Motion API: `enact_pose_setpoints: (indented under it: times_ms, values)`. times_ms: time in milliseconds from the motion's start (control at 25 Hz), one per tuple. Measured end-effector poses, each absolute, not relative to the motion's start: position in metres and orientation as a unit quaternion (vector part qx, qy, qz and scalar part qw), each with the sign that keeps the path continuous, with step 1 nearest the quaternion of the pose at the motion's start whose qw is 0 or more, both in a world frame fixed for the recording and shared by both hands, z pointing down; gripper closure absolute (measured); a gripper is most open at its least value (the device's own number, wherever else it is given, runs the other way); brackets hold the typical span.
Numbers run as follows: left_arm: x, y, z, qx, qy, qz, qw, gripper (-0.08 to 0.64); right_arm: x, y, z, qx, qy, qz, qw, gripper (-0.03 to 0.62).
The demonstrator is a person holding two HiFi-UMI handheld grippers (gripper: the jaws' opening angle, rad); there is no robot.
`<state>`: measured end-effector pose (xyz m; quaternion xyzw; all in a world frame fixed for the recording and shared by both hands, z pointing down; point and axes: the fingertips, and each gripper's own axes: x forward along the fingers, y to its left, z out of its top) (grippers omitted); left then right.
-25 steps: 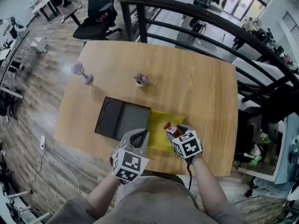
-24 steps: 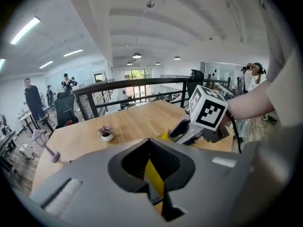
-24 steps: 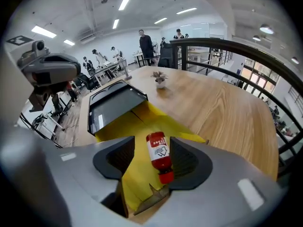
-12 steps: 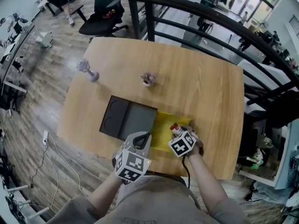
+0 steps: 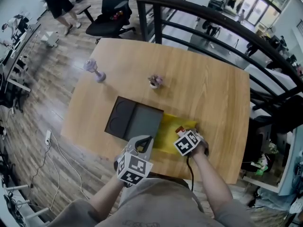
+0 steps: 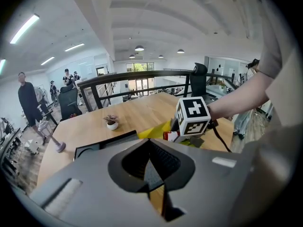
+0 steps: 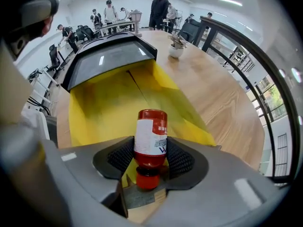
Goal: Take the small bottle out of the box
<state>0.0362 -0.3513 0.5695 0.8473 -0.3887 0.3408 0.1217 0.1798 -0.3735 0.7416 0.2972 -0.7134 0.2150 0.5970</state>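
**A:** What does the head view show?

**B:** A wooden tabletop (image 5: 208,84) with a box (image 5: 169,135) near its front edge. The inside of the box is yellow, and its dark lid (image 5: 135,122) lies open beside it on the left. The right tool (image 5: 183,134) is at the near right corner of the box with the small bottle (image 5: 179,130) in its jaws. The left tool (image 5: 145,141) sits just beside the lid's near edge. Farther back stand a potted plant (image 5: 155,81) and a purple object (image 5: 95,71), well apart from the box. A black railing (image 5: 213,27) curves behind the tabletop.

**A:** And the left gripper view?

**B:** The left tool's jaws are pressed together with nothing between them. Beyond them, the right tool's marker cube (image 6: 193,115) hangs over the yellow box, and a bit of the bottle's red and white shows just under it.

**A:** The right gripper view?

**B:** The right tool's ribbed pads clamp the bottle on both sides of its lower body. The bottle is red with a white label. Its red cap points back toward the camera and its base points out over the yellow interior. No view shows whether the bottle touches the box floor. The lid stands at the far end, and the plant is on the wood beyond it.
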Motion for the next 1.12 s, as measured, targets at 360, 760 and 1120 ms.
enact_pose_setpoints:
  times_ms: [360, 760, 1120]
  values:
    - [0.033, -0.363, 0.537, 0.852, -0.424, 0.295, 0.091, 0.559, 0.153, -0.388, 0.66, 0.357, -0.795, 0.271, 0.408, 0.374]
    - [0.031, -0.379, 0.449, 0.854, -0.466, 0.23, 0.031, 0.558, 0.153, -0.399, 0.489, 0.408, -0.863, 0.18, 0.235, 0.373]
    - [0.043, -0.379, 0.351, 0.864, -0.486, 0.132, -0.023, 0.56, 0.178, -0.373, 0.36, 0.457, -0.882, 0.071, 0.093, 0.373]
